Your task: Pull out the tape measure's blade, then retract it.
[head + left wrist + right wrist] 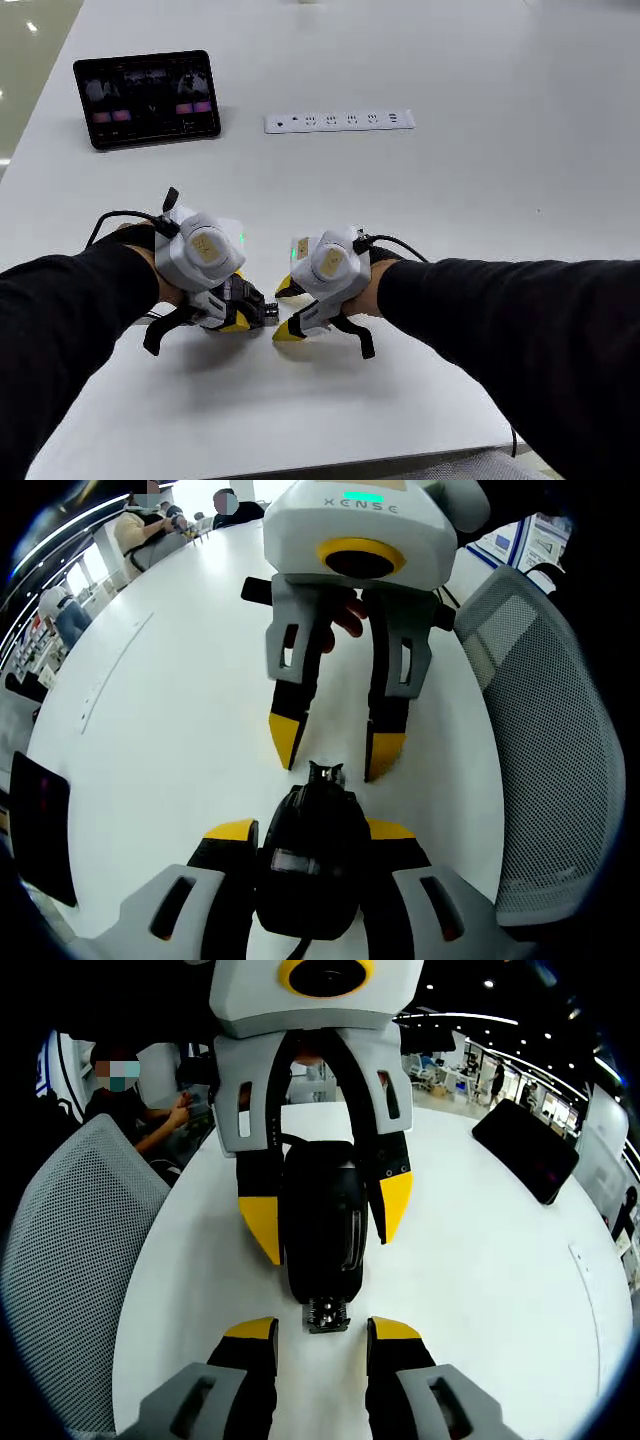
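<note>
A black tape measure (310, 865) sits between the yellow-tipped jaws of my left gripper (310, 832), which is shut on its case. Its metal blade hook (325, 773) points toward my right gripper (333, 748). In the right gripper view the case (322, 1220) faces me, and the hook (327, 1313) lies level with the tips of my right gripper (322, 1330), whose jaws stand apart on either side of it without touching. In the head view the left gripper (240, 312) and right gripper (287, 310) meet tip to tip low over the white table (450, 190).
A dark tablet (147, 97) stands at the back left and a white power strip (339, 121) lies behind the grippers. A grey mesh chair (560, 760) stands by the table's near edge. People sit at the far end of the table (150, 520).
</note>
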